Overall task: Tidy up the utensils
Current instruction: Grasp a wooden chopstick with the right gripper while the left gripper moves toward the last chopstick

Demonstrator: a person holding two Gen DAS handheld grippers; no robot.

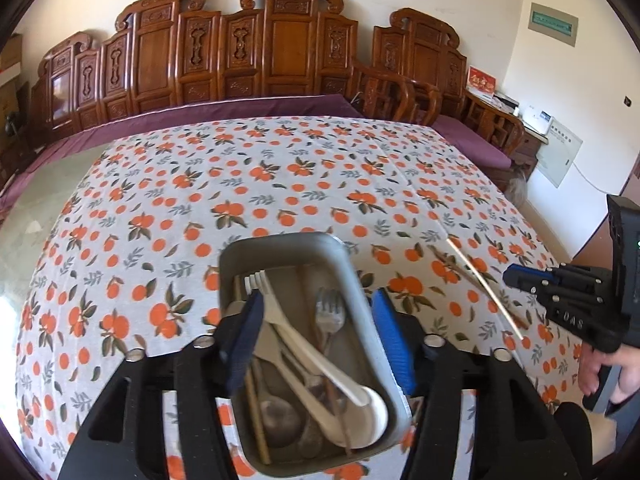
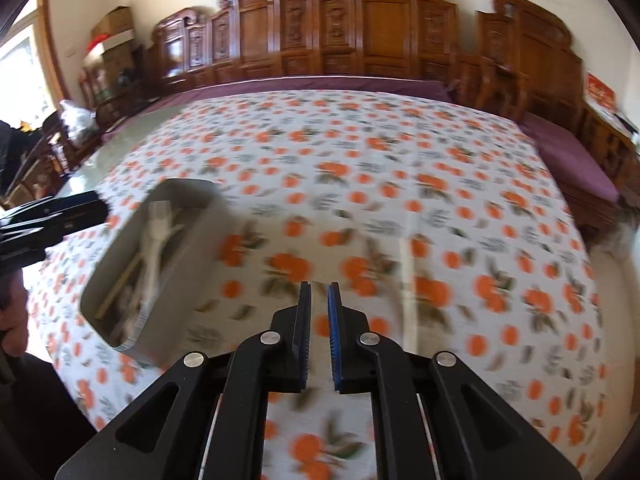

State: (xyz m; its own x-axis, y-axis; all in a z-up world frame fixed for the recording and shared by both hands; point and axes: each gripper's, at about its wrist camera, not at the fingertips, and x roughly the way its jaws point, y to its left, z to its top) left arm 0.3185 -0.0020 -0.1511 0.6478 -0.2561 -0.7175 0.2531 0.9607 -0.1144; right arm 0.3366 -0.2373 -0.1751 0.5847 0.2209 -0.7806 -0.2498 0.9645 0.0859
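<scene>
Right gripper (image 2: 319, 332) hovered over the desk (image 2: 400, 184) with its orange-print cloth, fingers (image 2: 305, 320) nearly together with a thin gap and nothing between them. Grey tray (image 2: 188, 280) sat to the left holding a white plastic fork (image 2: 158, 232) and chopsticks (image 2: 120, 284). Left gripper (image 2: 60, 216) sat at the tray's far-left end; frame motion-blurred.

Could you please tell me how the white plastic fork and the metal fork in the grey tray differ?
The white plastic fork is pale and lies diagonally, tines toward the far-left corner; the metal fork is shiny silver and sits to its right, pointing more straight away. Both lie inside the grey tray, tines away from the camera.
</scene>
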